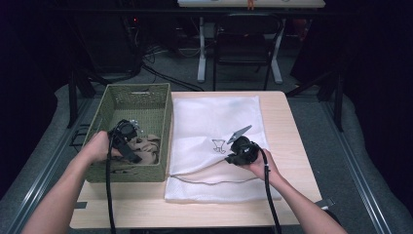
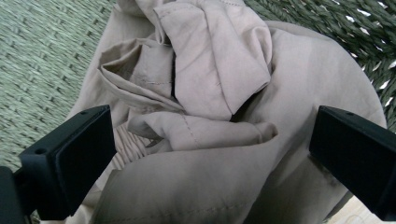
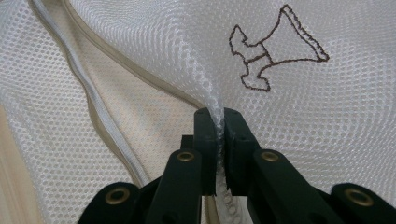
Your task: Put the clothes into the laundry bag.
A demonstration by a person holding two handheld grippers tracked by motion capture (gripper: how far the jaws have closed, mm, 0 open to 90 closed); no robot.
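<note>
Table [image 1: 292, 146], light wood: holding a green woven basket [image 1: 141, 97] at left and a white mesh bag [image 1: 214, 117] lying flat at centre, the two side by side and touching. In the basket: a crumpled tan cloth [image 1: 148, 146], bunched in the near half. I'm holding my left gripper [image 1: 127, 141] over the basket w/ jaws spread wide; in the left gripper view the cloth [image 2: 210, 93] is sitting between the jaws, neither jaw touching it. My right gripper [image 1: 233, 155] is resting on the bag near its front edge, jaws pinched closed on a fold of the mesh [image 3: 219, 116], which is puckering up between them. Just beside the pinch: a small brown stitched logo [image 3: 275, 51]. The bag's zipper [image 3: 98, 102] is running along the open edge, to the left in the right gripper view.
</note>
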